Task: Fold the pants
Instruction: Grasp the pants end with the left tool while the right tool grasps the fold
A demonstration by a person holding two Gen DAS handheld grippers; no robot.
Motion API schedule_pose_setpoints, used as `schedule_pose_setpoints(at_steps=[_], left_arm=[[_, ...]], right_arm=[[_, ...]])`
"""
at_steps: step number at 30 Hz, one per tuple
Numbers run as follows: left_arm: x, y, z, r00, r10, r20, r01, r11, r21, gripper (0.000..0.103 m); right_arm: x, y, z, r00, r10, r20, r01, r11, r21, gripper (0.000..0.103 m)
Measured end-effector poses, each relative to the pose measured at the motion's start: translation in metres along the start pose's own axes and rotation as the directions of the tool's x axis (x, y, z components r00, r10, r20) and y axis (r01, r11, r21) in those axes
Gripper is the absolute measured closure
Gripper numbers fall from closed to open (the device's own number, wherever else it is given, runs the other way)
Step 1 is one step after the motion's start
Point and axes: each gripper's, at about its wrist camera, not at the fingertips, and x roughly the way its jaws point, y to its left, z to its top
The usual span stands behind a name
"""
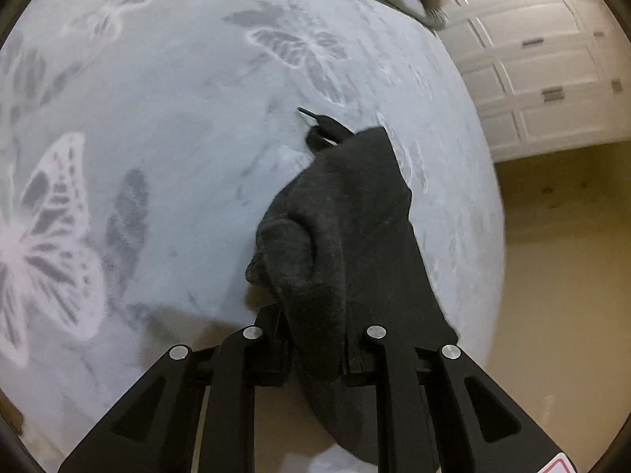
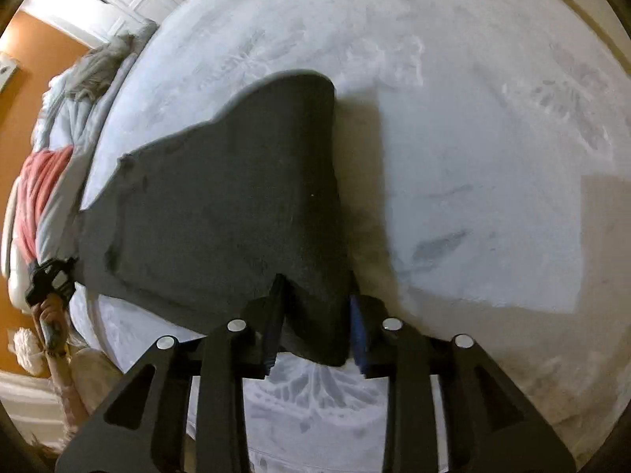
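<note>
The dark grey pants [image 2: 221,213] were held up over a bed, gripped at two points and hanging in folds above the pale bedspread [image 1: 165,126] with its butterfly pattern. The cloth was pinched between the nearly closed fingers of the left tongs [image 1: 315,349], with a black drawstring [image 1: 315,118] trailing onto the cover beyond. The right tongs [image 2: 315,331], their fingers set a little wider, were clamped on another edge of the same garment, which was spread out to the left in that view. Bunched grey and red bedding [image 2: 47,181] was seen at the bed's far side, and white panelled cabinets [image 1: 544,71] beyond.
</note>
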Motion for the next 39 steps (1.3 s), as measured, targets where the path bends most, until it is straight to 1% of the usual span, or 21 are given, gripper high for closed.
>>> schedule_pose_setpoints(at_steps=[2, 3, 5, 7, 11, 12, 16, 19, 20, 21, 22, 24, 27, 29, 30, 31, 33, 34, 36, 38, 39], left_arm=[[-0.001, 0.002, -0.001, 1.000, 0.011, 0.004, -0.011, 1.000, 0.013, 0.088], [-0.002, -0.001, -0.003, 1.000, 0.020, 0.020, -0.020, 0.999, 0.033, 0.088], [-0.007, -0.006, -0.008, 0.999, 0.030, 0.042, -0.033, 0.998, 0.054, 0.088], [-0.011, -0.008, -0.016, 0.997, 0.049, 0.063, -0.054, 0.996, 0.073, 0.087], [-0.007, -0.012, -0.017, 0.994, 0.073, 0.081, -0.080, 0.993, 0.089, 0.086], [-0.007, -0.012, -0.017, 0.993, 0.077, 0.084, -0.085, 0.992, 0.090, 0.086], [-0.007, -0.011, -0.019, 0.993, 0.087, 0.084, -0.095, 0.992, 0.088, 0.084], [-0.007, -0.009, -0.018, 0.993, 0.085, 0.076, -0.092, 0.992, 0.091, 0.084], [-0.004, -0.010, -0.015, 0.994, 0.086, 0.074, -0.093, 0.991, 0.094, 0.084], [-0.005, -0.010, -0.015, 0.994, 0.086, 0.071, -0.093, 0.991, 0.095, 0.084], [-0.004, -0.010, -0.015, 0.994, 0.083, 0.070, -0.089, 0.992, 0.094, 0.084], [-0.003, -0.009, -0.013, 0.995, 0.077, 0.067, -0.083, 0.993, 0.089, 0.084], [-0.001, -0.009, -0.012, 0.995, 0.078, 0.065, -0.083, 0.993, 0.083, 0.084], [-0.001, -0.009, -0.012, 0.995, 0.078, 0.066, -0.083, 0.993, 0.083, 0.084], [-0.002, -0.009, -0.014, 0.995, 0.076, 0.065, -0.081, 0.993, 0.081, 0.084], [-0.002, -0.008, -0.013, 0.995, 0.071, 0.063, -0.076, 0.994, 0.079, 0.084], [-0.001, -0.005, -0.012, 0.997, 0.059, 0.057, -0.062, 0.996, 0.067, 0.084], [-0.001, -0.003, -0.011, 0.997, 0.047, 0.054, -0.049, 0.997, 0.053, 0.084], [-0.001, -0.004, -0.010, 0.998, 0.032, 0.055, -0.035, 0.998, 0.053, 0.086], [-0.004, -0.009, -0.010, 0.997, 0.023, 0.077, -0.029, 0.997, 0.078, 0.088], [-0.006, -0.014, -0.011, 0.996, 0.012, 0.092, -0.021, 0.995, 0.097, 0.089]], right_arm=[[-0.043, 0.007, -0.003, 0.979, -0.072, 0.189, 0.074, 0.997, -0.004, 0.072], [-0.060, 0.012, -0.006, 0.960, -0.064, 0.271, 0.071, 0.997, -0.019, 0.072], [-0.074, 0.037, -0.008, 0.944, 0.056, 0.325, -0.018, 0.993, -0.119, 0.072], [-0.063, 0.066, -0.010, 0.947, 0.090, 0.309, -0.031, 0.981, -0.191, 0.072], [-0.013, 0.145, -0.017, 0.972, 0.094, 0.215, -0.015, 0.938, -0.345, 0.049], [-0.003, 0.164, -0.020, 0.974, 0.096, 0.205, -0.008, 0.919, -0.393, 0.048], [0.045, 0.248, -0.050, 0.987, 0.074, 0.145, 0.028, 0.799, -0.600, 0.048], [0.081, 0.279, -0.069, 0.992, 0.008, 0.125, 0.081, 0.720, -0.689, 0.049], [0.096, 0.283, -0.071, 0.992, -0.033, 0.125, 0.112, 0.702, -0.703, 0.071], [0.109, 0.283, -0.071, 0.990, -0.079, 0.114, 0.137, 0.695, -0.706, 0.086], [0.115, 0.280, -0.067, 0.989, -0.093, 0.117, 0.148, 0.714, -0.684, 0.088], [0.095, 0.281, -0.057, 0.991, -0.020, 0.135, 0.101, 0.774, -0.625, 0.089], [0.072, 0.283, -0.051, 0.978, 0.077, 0.194, 0.054, 0.803, -0.594, 0.085], [0.103, 0.280, -0.048, 0.995, 0.041, 0.091, 0.020, 0.811, -0.585, 0.074], [0.125, 0.273, -0.050, 1.000, -0.001, 0.032, 0.019, 0.818, -0.575, 0.074], [0.121, 0.270, -0.053, 0.996, 0.040, 0.082, 0.014, 0.818, -0.575, 0.072], [0.108, 0.277, -0.049, 0.998, 0.008, 0.060, 0.029, 0.813, -0.581, 0.058], [0.098, 0.276, -0.047, 0.998, 0.015, 0.067, 0.026, 0.820, -0.571, 0.056], [0.056, 0.260, -0.035, 0.979, 0.111, 0.169, -0.011, 0.863, -0.504, 0.031], [0.027, 0.241, -0.022, 0.961, 0.114, 0.250, 0.006, 0.901, -0.433, 0.021], [0.017, 0.229, -0.013, 0.952, 0.106, 0.288, 0.017, 0.919, -0.393, 0.020]])
